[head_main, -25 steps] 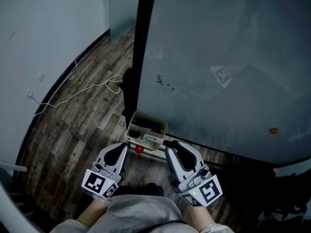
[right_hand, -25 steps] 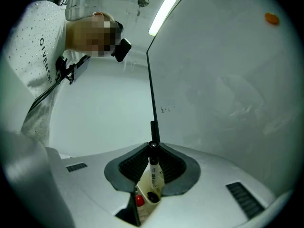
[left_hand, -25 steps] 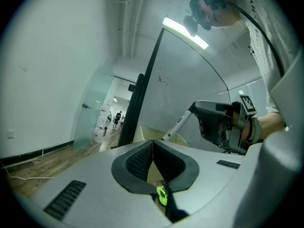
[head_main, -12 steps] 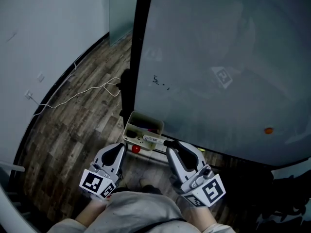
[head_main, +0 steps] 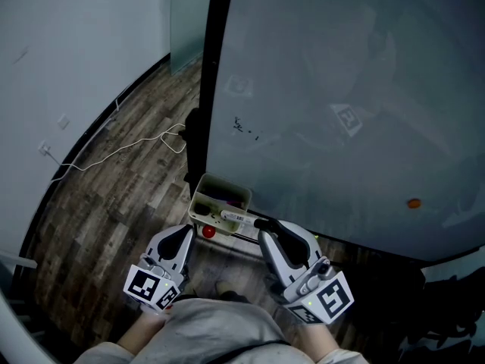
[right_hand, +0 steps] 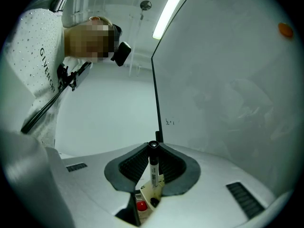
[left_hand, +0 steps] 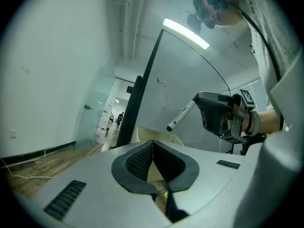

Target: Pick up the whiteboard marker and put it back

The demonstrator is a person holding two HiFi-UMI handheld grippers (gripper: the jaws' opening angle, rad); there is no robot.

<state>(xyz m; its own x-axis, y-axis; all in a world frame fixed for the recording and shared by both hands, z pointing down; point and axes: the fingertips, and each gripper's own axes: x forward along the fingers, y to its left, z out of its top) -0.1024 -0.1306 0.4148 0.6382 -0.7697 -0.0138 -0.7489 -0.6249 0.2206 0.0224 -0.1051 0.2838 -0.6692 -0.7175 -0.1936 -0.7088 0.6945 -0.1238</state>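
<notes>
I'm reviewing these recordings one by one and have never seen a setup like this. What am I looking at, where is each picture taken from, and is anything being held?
There is no robot here: a person holds a two-jaw gripper in each hand. The head view comes from a camera on the person's head. It looks steeply down at the left gripper, the right gripper, a wooden floor and a big whiteboard. The other two pictures come from cameras riding on each gripper, looking along its jaws.

At the board's lower edge sits a small tray, with a small red object next to it. An orange dot is stuck on the board.

The right gripper is closed on a whiteboard marker, which points forward between its jaws. The left gripper is shut with nothing in it.
</notes>
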